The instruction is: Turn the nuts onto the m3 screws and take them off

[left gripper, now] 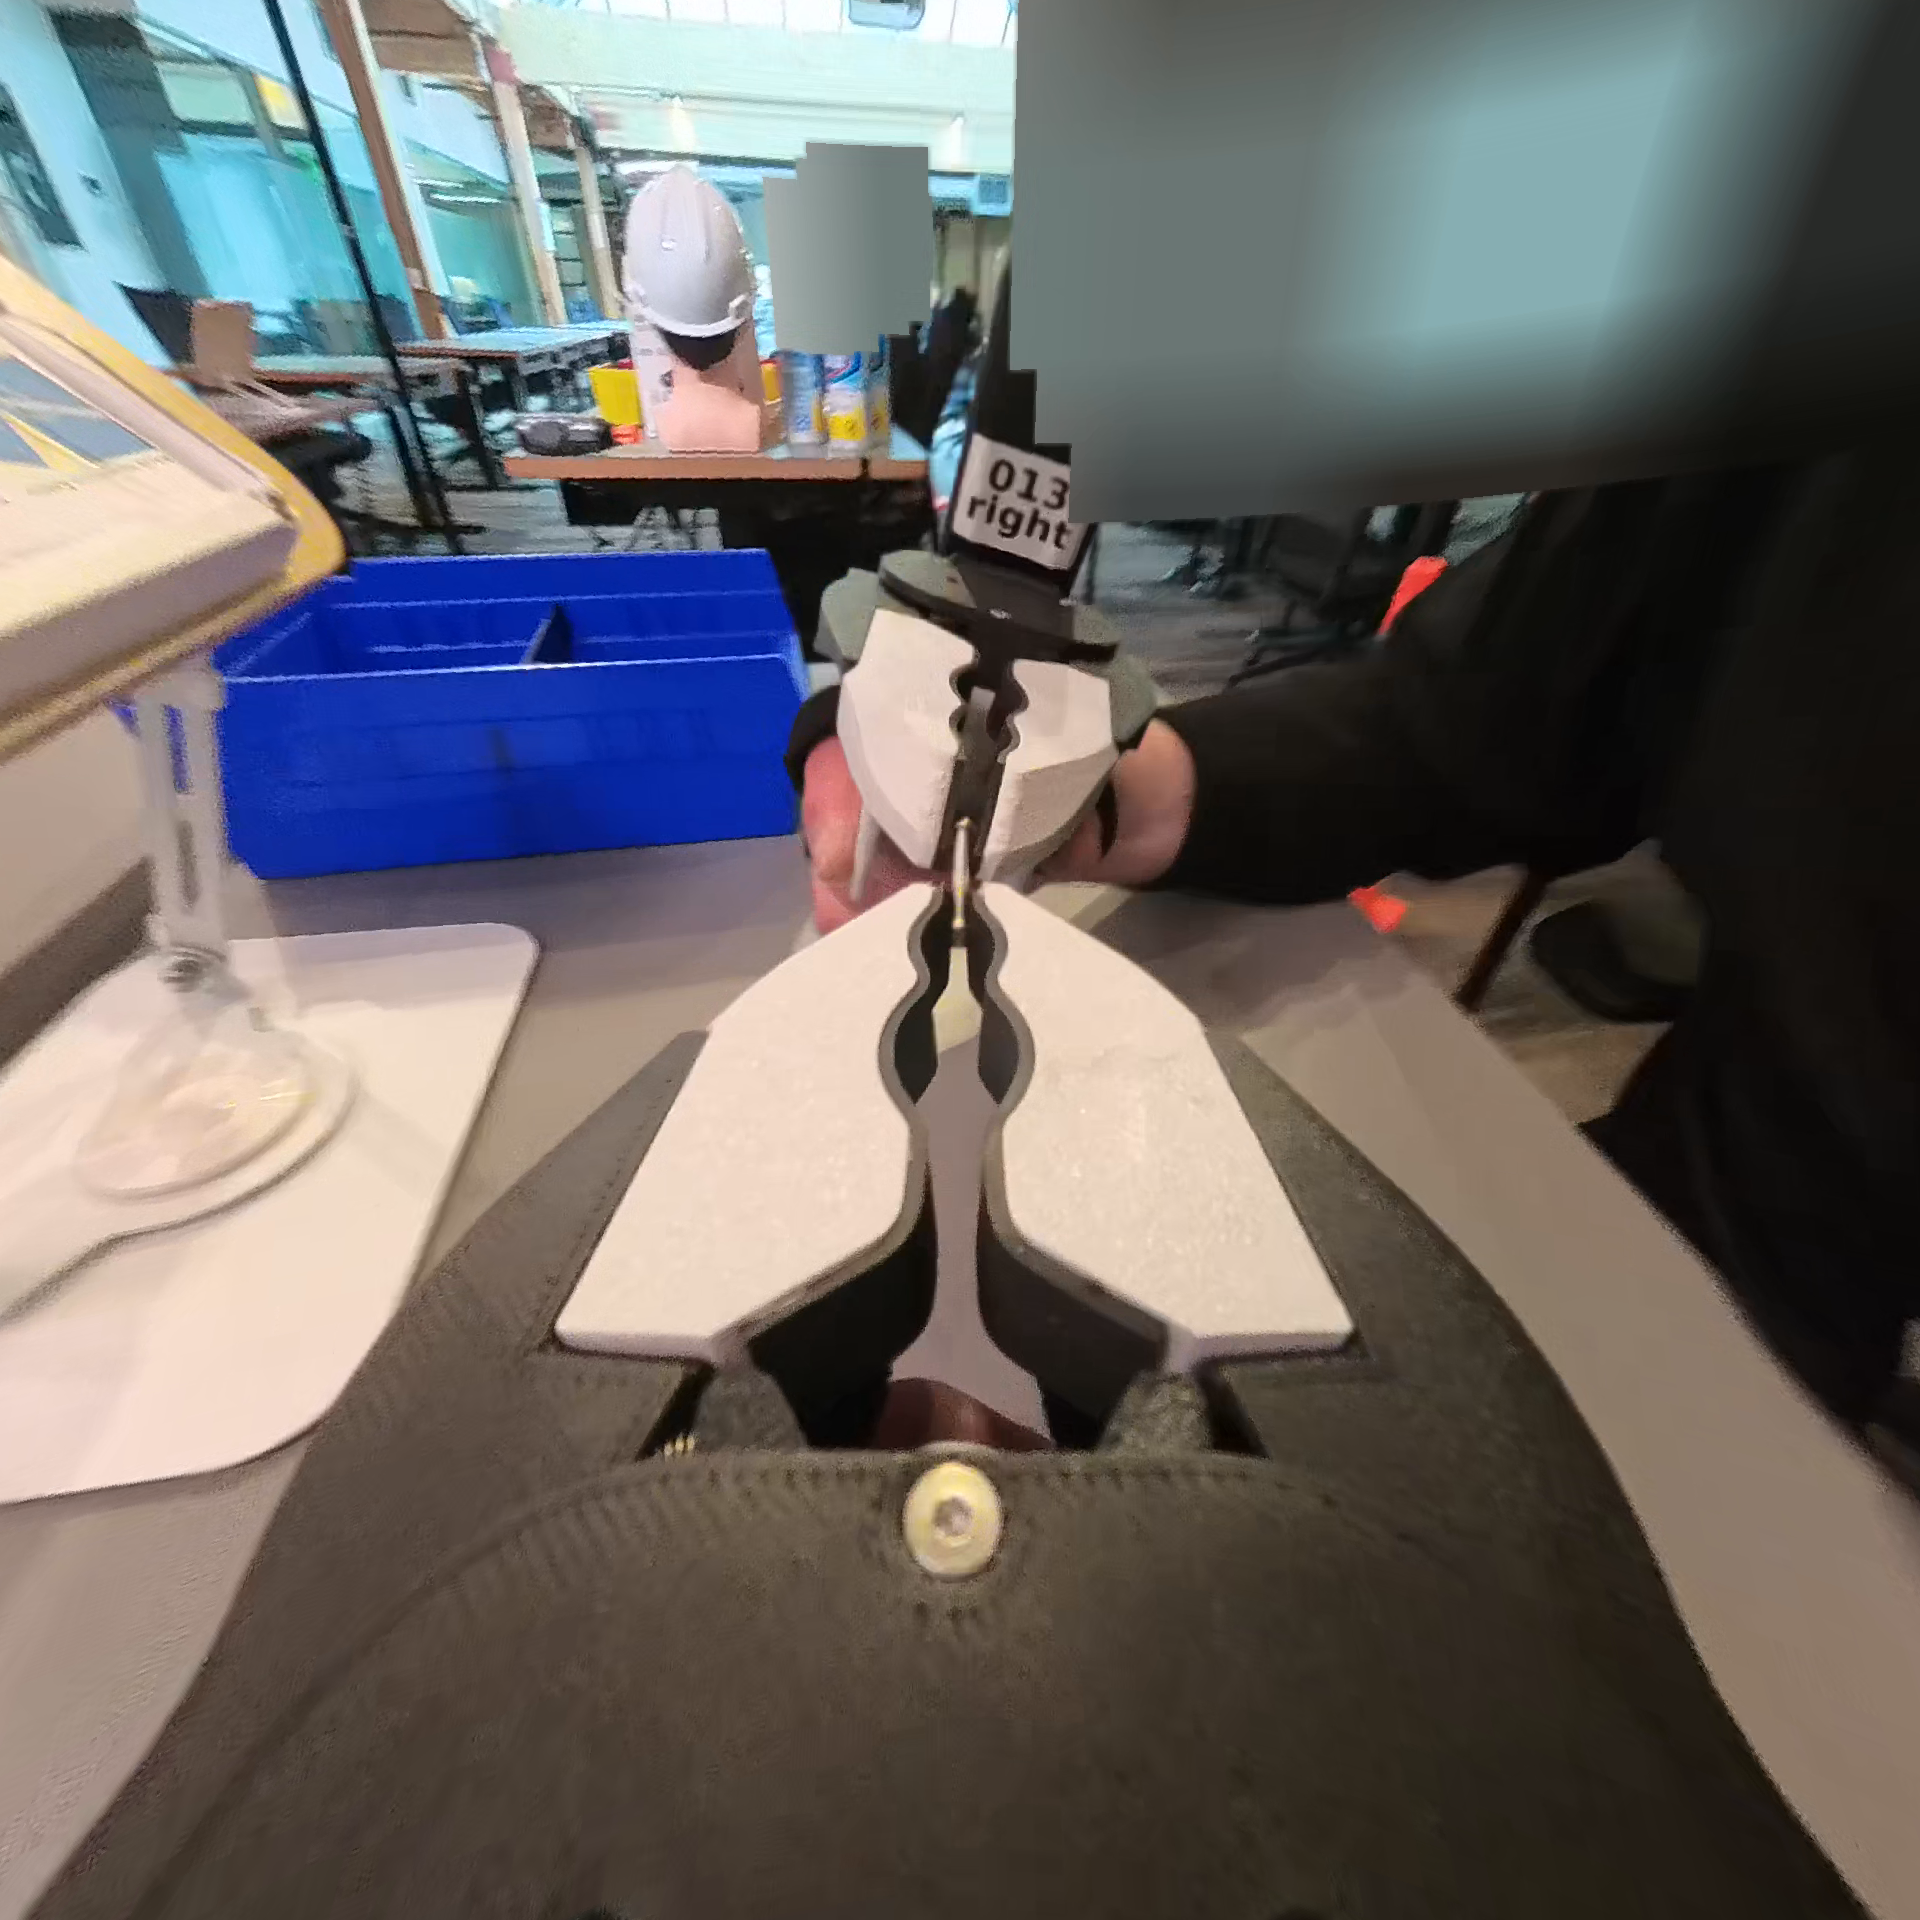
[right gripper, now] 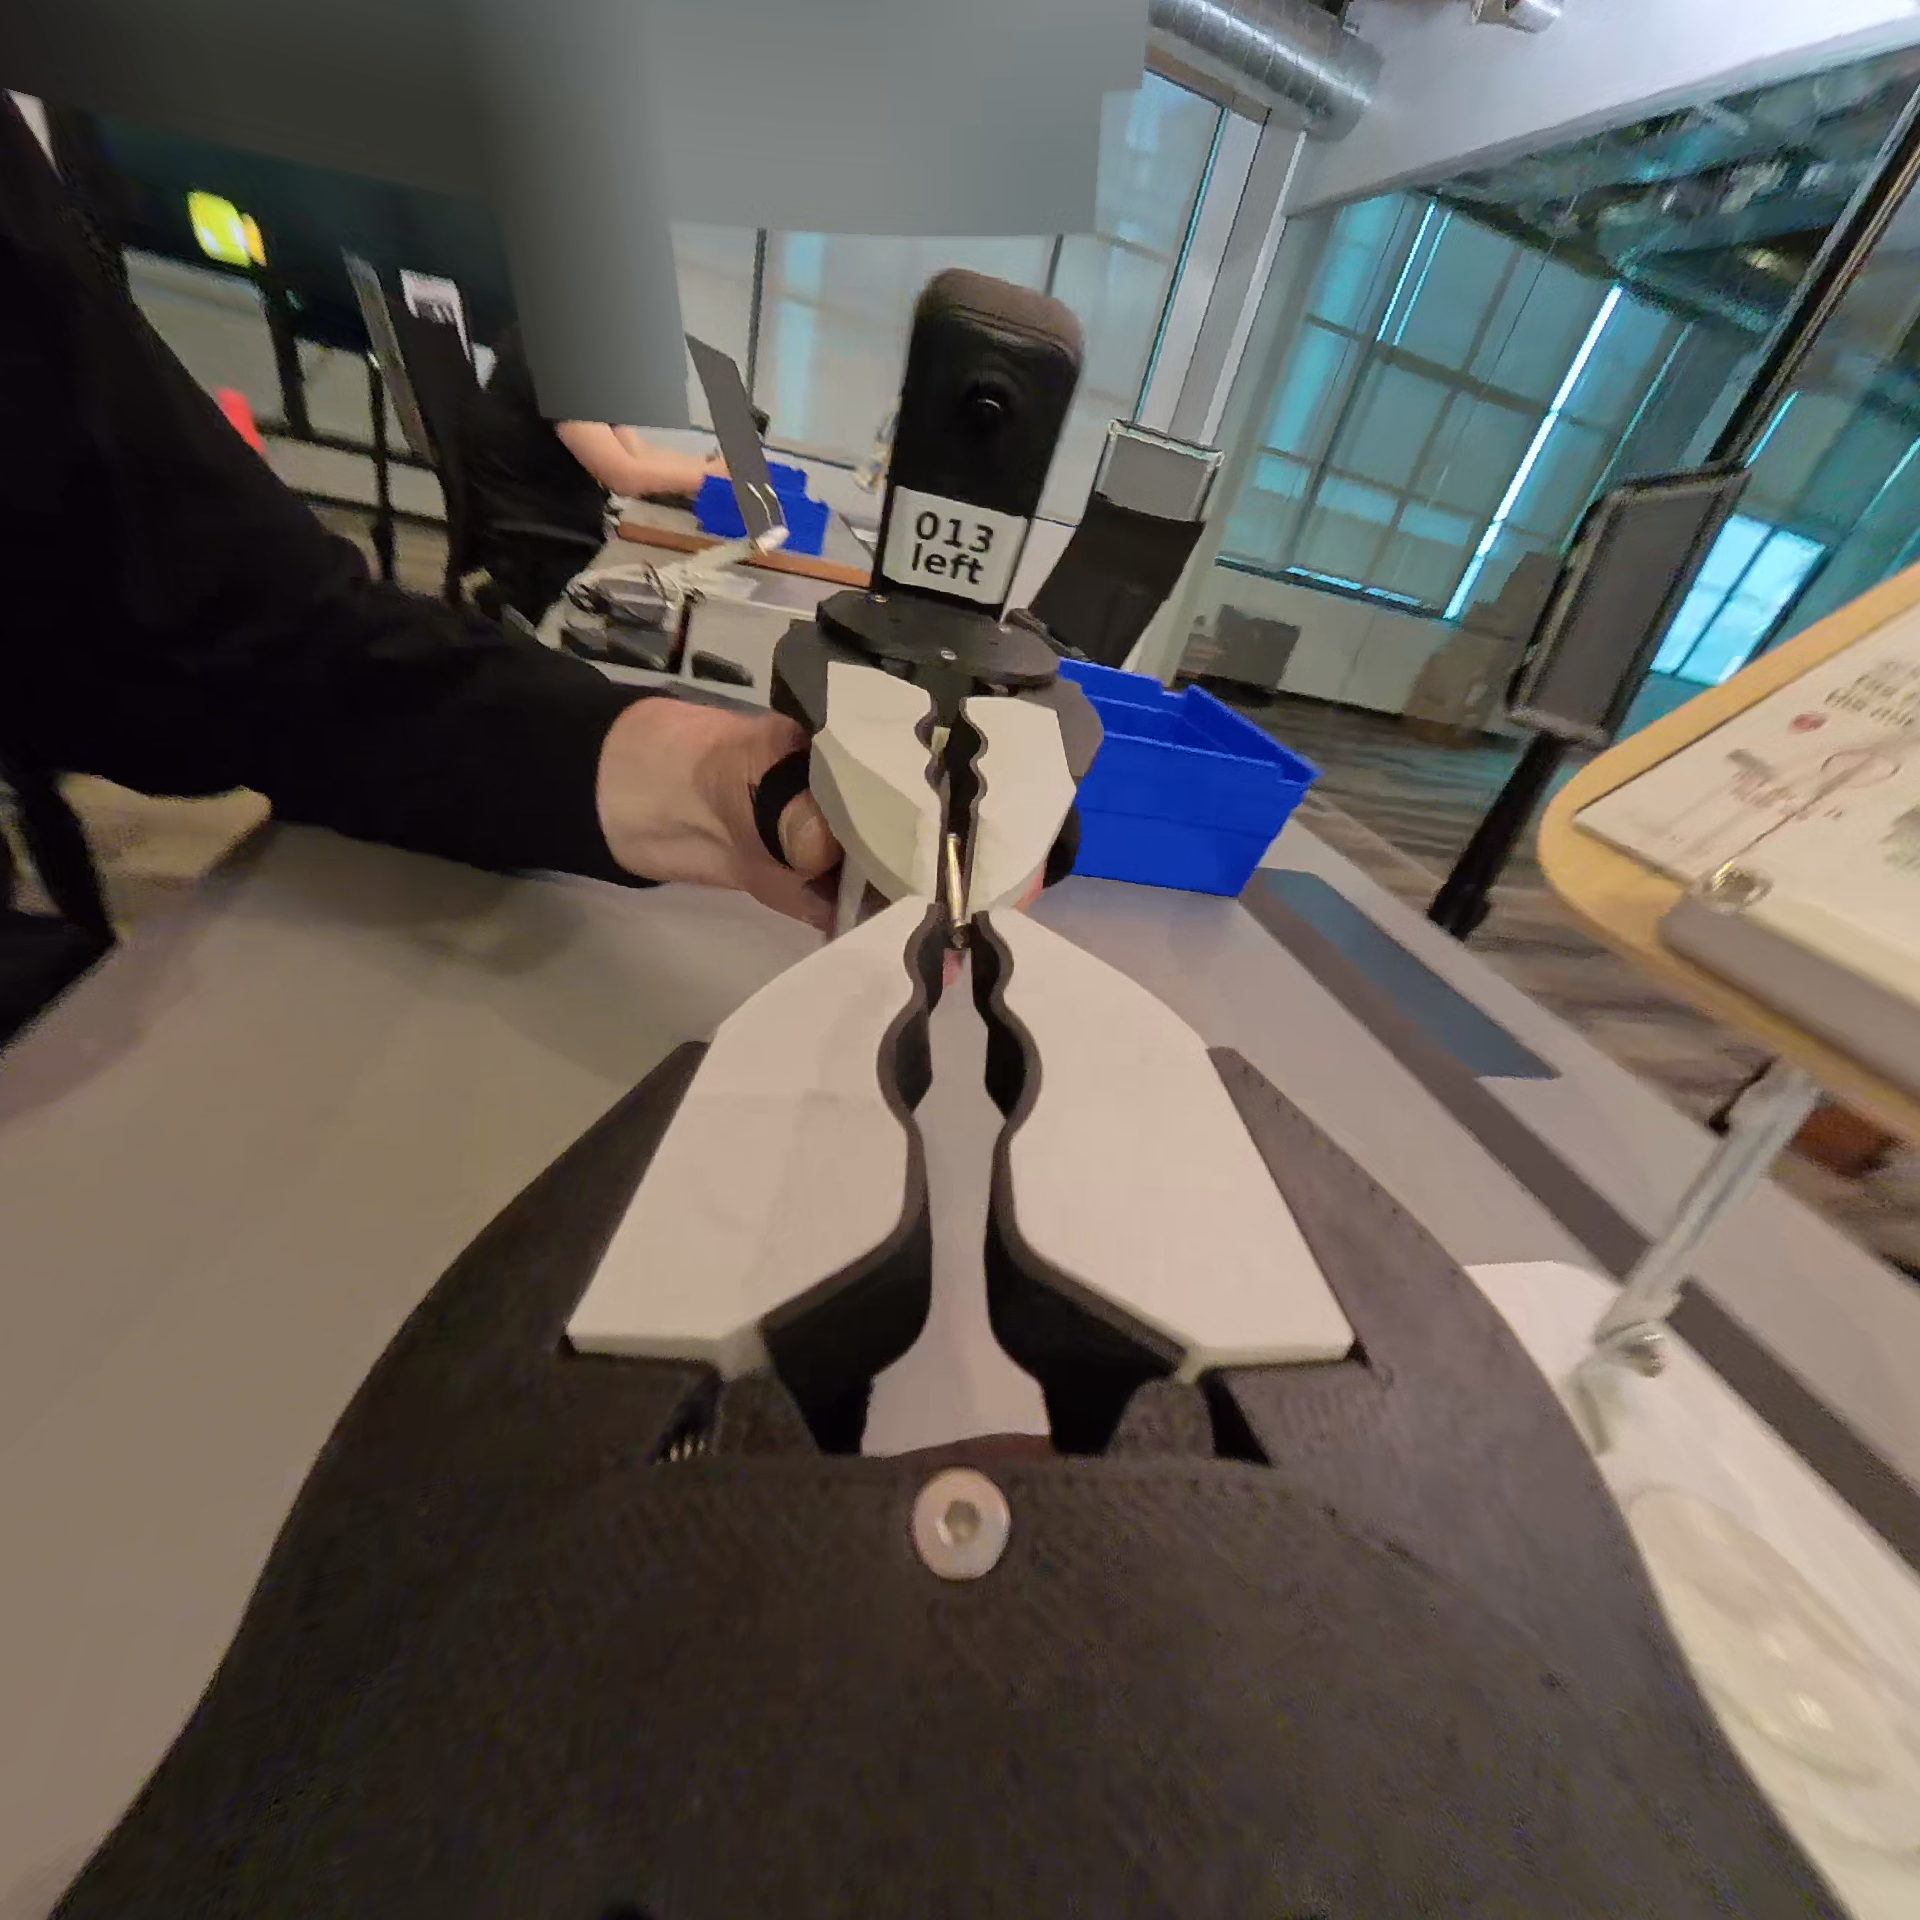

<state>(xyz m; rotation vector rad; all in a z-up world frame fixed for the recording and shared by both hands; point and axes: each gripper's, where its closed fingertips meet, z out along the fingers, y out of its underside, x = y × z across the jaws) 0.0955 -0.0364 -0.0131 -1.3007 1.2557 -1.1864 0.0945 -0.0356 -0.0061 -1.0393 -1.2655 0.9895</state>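
**Inspector:** Where is the screw (right gripper: 951,881) found?

**Assessor:** It is seen held in the air above the grey table (right gripper: 312,1091), bridging the tips of the two tools, which are pointed at each other. In the right wrist view one end is pinched by the right gripper (right gripper: 958,928), and the far end is clamped by the left gripper (right gripper: 948,831). In the left wrist view the same arrangement is recorded: the left gripper (left gripper: 958,914) is closed on the near end, the right gripper (left gripper: 964,831) on the far end.

**Inspector:** Is a nut observed?

**Assessor:** A darker bit is noted at the right tool's tips; whether it is the nut cannot be told.

**Inspector:** How is the part expected to handle?

**Assessor:** It is judged light, rigid and slippery, being thin polished metal. A hold at the very fingertips is advised, with the shaft kept in line between the tools, since a skewed part is likely to be dropped. The blue bin (left gripper: 499,717) is noted behind.
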